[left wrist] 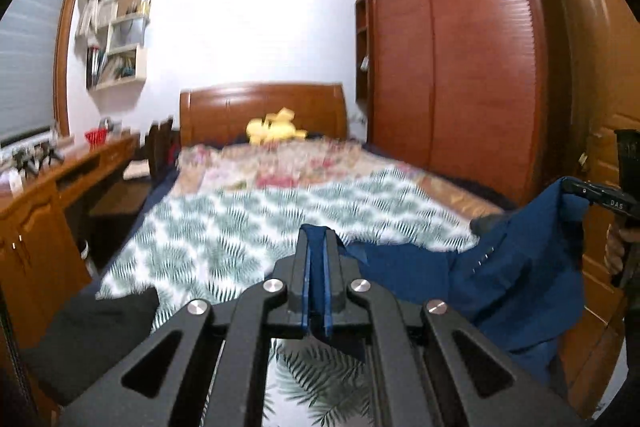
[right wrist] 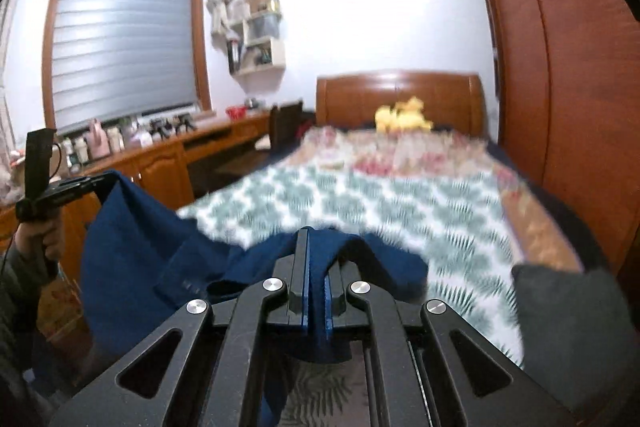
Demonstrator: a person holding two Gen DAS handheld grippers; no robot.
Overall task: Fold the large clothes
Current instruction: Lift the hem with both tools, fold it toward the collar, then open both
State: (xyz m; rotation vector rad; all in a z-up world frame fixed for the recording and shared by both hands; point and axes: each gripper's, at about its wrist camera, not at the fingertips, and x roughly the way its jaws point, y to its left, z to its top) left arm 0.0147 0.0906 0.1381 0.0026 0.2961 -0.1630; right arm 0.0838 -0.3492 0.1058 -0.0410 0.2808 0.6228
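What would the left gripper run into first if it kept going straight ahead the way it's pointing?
Probably the leaf-print bedspread. The left gripper, shut on the blue garment, points along the bed toward the headboard; depth is unclear.

Garment (left wrist: 520,267) hangs between left claw (left wrist: 318,239) and right claw (right wrist: 316,239), before bed (left wrist: 240,227); worktop (right wrist: 168,151) left, wardrobe (left wrist: 460,67) right.
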